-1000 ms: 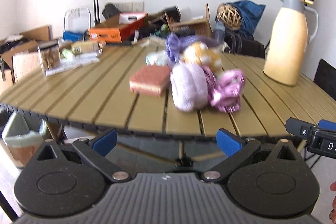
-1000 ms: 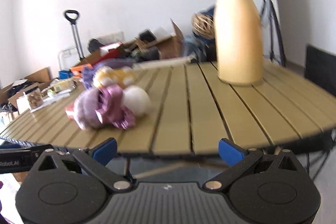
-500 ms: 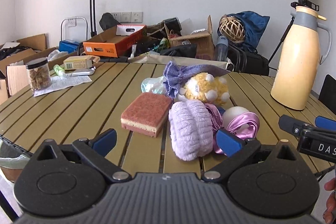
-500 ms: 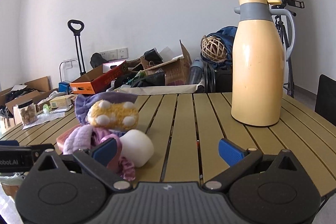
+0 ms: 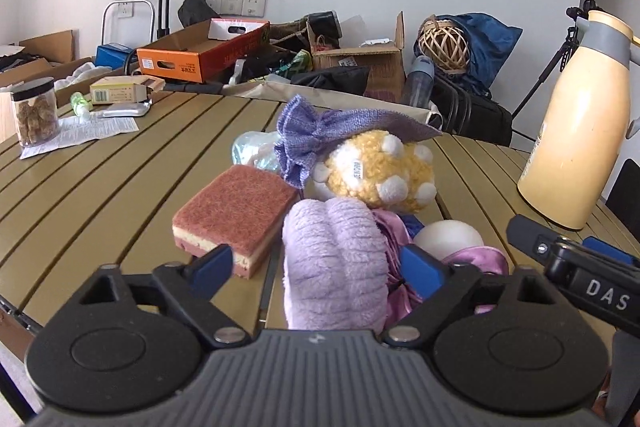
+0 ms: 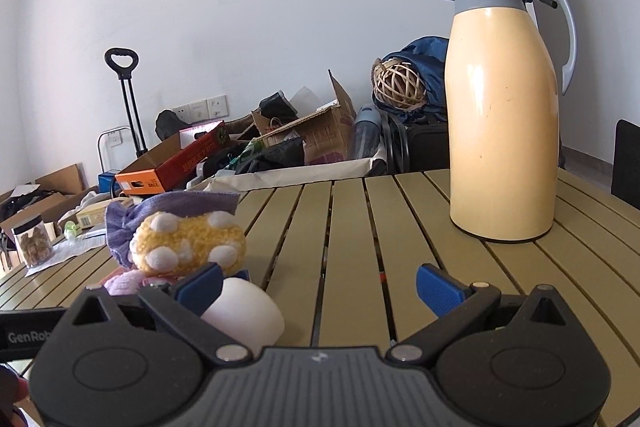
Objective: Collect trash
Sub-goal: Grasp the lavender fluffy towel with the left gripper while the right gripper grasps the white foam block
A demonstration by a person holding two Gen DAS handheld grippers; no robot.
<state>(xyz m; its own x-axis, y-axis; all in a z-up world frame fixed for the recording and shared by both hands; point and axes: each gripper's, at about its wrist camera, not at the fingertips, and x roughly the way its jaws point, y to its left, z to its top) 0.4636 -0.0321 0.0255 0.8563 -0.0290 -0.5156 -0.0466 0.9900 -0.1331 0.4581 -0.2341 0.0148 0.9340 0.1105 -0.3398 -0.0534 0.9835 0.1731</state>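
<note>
At the bottom of the left wrist view, the left claw was closing, its 2 blue pads still apart, with the lilac fluffy cloth between them; contact could not be told. Left of the cloth lay a pink sponge, and behind it a yellow plush toy under a purple rag, all on the slatted counter. In the right wrist view, the right claw stood wide apart, holding nothing, its left pad just beside a white foam ball. Farther, at right, stood a cream thermos jug. At far left, a clear jar held brown pieces.
</note>
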